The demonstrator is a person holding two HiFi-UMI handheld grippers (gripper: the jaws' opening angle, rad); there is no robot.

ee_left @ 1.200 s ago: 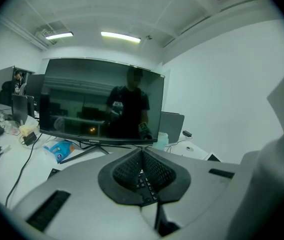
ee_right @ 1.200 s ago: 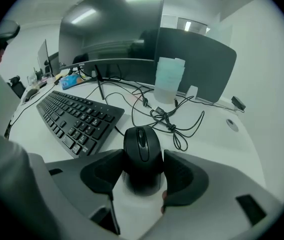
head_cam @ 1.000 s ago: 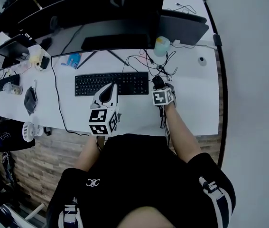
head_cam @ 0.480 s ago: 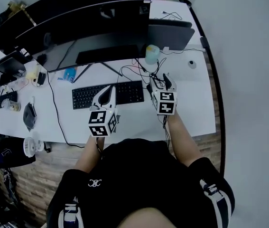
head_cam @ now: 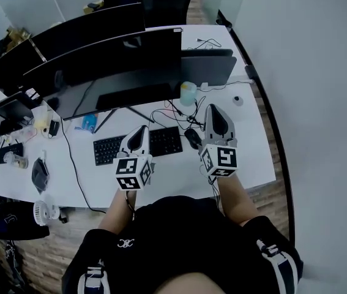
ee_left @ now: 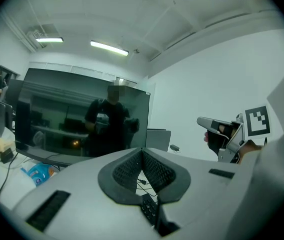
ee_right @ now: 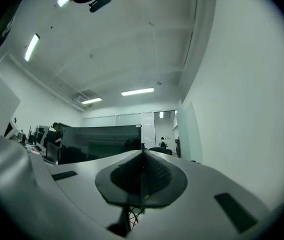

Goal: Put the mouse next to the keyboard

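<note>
The black mouse (head_cam: 192, 138) lies on the white desk (head_cam: 246, 149), just off the right end of the black keyboard (head_cam: 166, 141). My right gripper (head_cam: 213, 110) is raised above the desk to the right of the mouse, apart from it. Its jaws are closing and meet with nothing between them, as the right gripper view (ee_right: 143, 156) shows. My left gripper (head_cam: 141, 132) hovers over the middle of the keyboard, shut and empty (ee_left: 142, 152). A strip of keyboard (ee_left: 149, 210) shows below its jaws. The right gripper (ee_left: 208, 127) appears at the right of the left gripper view.
A wide dark monitor (head_cam: 124, 66) stands behind the keyboard, with a pale cup (head_cam: 188, 93) and tangled cables (head_cam: 174, 111) at its foot. Small clutter and a fan (head_cam: 42, 212) sit at the desk's left. The desk's right edge (head_cam: 270, 146) is close by.
The right gripper was down at the mouse, then lifted away and closed its jaws; the mouse stays on the desk beside the keyboard. The head view has tilted up. The left gripper barely moved.
</note>
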